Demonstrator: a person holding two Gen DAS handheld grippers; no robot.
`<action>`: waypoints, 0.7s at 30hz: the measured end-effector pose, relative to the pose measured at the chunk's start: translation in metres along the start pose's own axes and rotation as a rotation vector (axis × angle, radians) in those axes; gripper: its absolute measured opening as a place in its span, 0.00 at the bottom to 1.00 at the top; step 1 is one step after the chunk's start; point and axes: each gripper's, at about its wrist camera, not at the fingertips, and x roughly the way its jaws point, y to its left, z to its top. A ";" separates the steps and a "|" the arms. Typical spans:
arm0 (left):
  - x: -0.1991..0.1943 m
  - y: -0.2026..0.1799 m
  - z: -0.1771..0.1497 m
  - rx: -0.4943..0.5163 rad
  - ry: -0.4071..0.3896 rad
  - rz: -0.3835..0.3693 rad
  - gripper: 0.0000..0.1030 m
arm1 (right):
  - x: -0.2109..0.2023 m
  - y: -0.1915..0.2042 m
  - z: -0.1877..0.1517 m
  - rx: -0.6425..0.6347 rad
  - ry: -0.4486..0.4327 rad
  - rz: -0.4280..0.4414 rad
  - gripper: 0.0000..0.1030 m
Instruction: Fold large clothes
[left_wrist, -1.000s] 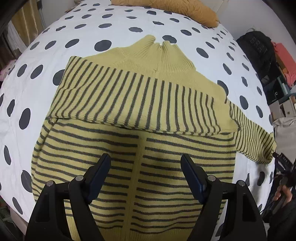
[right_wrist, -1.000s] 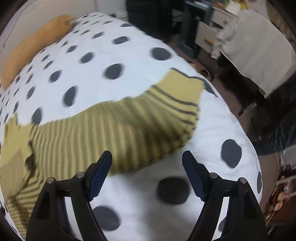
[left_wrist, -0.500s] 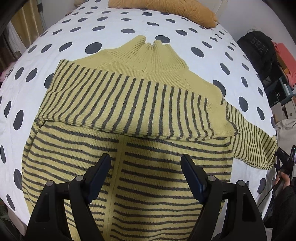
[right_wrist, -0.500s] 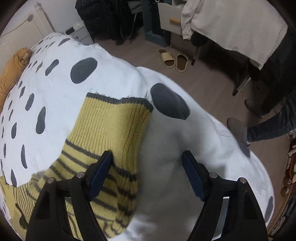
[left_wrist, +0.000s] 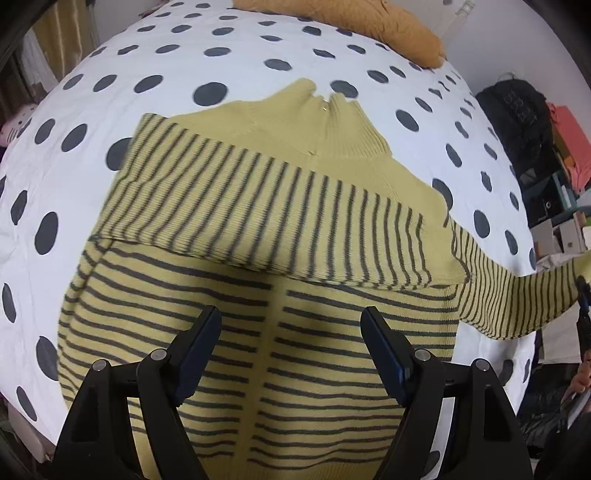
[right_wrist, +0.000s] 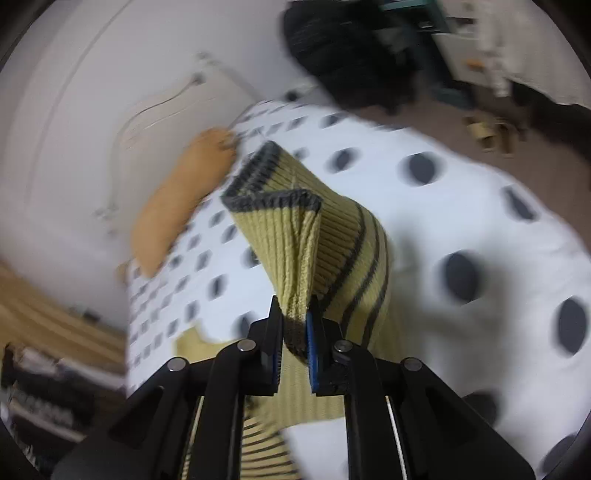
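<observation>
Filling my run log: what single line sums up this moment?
step: fold sleeve | right gripper: just closed on yellow striped knit sweater cuff, lifted | left gripper: open above sweater | surface: polka-dot bedspread

Home bedroom. Bed (left_wrist: 229, 51) with white dark-dotted duvet under the gripper (left_wrist: 291, 350), orange pillow (left_wrist: 369, 22) at the far end beyond it, white headboard (right_wrist: 162, 110), slippers (right_wrist: 487, 133) on wood floor, black backpack (left_wrist: 517, 114) and cluttered shelves to its right.
</observation>
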 end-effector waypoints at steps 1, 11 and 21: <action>-0.008 0.013 0.003 -0.013 -0.002 -0.011 0.76 | 0.008 0.025 -0.011 -0.021 0.017 0.038 0.11; -0.040 0.149 0.032 -0.091 -0.013 -0.008 0.76 | 0.178 0.245 -0.220 -0.144 0.386 0.264 0.11; 0.001 0.210 0.052 -0.180 0.040 -0.035 0.76 | 0.313 0.285 -0.350 -0.263 0.687 0.114 0.23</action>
